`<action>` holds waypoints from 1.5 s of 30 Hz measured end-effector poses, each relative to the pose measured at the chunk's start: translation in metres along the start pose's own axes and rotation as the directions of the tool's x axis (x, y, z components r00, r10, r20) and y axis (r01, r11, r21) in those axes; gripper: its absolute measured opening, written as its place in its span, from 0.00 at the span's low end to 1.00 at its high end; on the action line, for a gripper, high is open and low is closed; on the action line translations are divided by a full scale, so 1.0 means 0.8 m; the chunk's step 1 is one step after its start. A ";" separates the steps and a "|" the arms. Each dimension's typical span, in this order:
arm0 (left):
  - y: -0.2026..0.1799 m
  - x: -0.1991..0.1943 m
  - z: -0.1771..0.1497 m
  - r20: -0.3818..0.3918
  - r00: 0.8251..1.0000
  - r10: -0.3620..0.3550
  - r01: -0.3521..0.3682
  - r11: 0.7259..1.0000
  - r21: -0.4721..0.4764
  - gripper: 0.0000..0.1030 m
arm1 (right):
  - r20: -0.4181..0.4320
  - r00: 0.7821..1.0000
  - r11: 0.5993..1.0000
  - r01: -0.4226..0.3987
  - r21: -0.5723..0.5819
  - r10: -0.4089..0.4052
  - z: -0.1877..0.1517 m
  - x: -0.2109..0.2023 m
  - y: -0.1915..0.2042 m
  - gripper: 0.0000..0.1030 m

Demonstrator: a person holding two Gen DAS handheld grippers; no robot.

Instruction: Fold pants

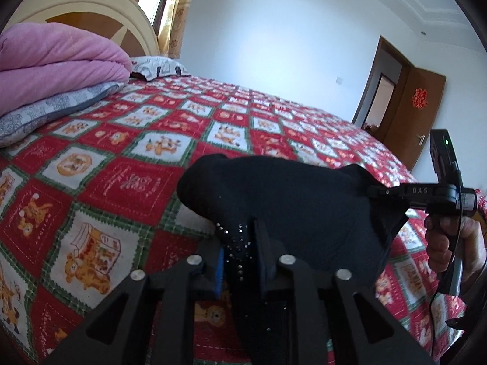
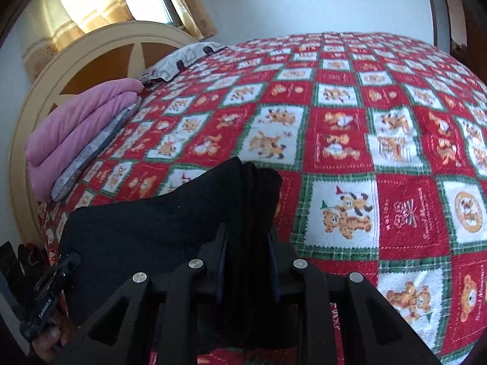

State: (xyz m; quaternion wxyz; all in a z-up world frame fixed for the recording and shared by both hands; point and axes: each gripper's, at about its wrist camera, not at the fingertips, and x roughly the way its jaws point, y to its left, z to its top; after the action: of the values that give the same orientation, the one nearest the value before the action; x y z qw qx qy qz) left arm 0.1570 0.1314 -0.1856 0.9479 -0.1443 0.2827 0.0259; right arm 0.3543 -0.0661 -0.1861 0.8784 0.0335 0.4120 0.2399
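Far left in the left wrist view: a folded pink fleece blanket (image 1: 57,60) stacked on a grey patterned pillow (image 1: 48,111), both against a cream arched wooden headboard (image 1: 88,7), with a white-and-grey printed pillow (image 1: 158,67) just beside them. Beneath all of it, a bed spread with a red, white and green checked quilt printed with orange bears (image 1: 146,140). Lower centre: the left tool (image 1: 239,261), black with blue pads, clamped onto a bunched part of the black knit pants (image 1: 289,200), a patch of small shiny studs (image 1: 234,237) showing on the cloth between its two fingers. Pants lifted off the quilt, stretched across between the two tools, hanging in a dark sagging fold above the near edge of the bed. Right of that: the right tool (image 1: 376,191), gripped in a bare hand (image 1: 447,243), pinching the opposite end of the pants. Further right, an open brown wooden door (image 1: 417,115) with a red paper decoration (image 1: 418,97).

Right wrist view, left to right: left tool (image 2: 68,258) at the lower left edge nipping the pants (image 2: 158,222); pink blanket (image 2: 82,127) and headboard (image 2: 91,57) above; right tool (image 2: 248,255) at centre closed on several gathered layers of black cloth standing up between its fingers; quilt (image 2: 380,115) filling the right
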 end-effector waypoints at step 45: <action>-0.105 -0.190 -0.023 0.100 0.995 0.025 -0.038 0.991 0.127 0.93 | 0.300 0.943 0.989 0.149 0.001 -0.142 -0.203 -0.265 0.062 0.65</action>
State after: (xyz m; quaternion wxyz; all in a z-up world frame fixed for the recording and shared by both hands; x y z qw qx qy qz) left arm 0.0305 0.0506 -0.0961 0.9674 -0.0769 0.2393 0.0298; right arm 0.0991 -0.1400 -0.1300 0.9461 0.0294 0.2732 0.1712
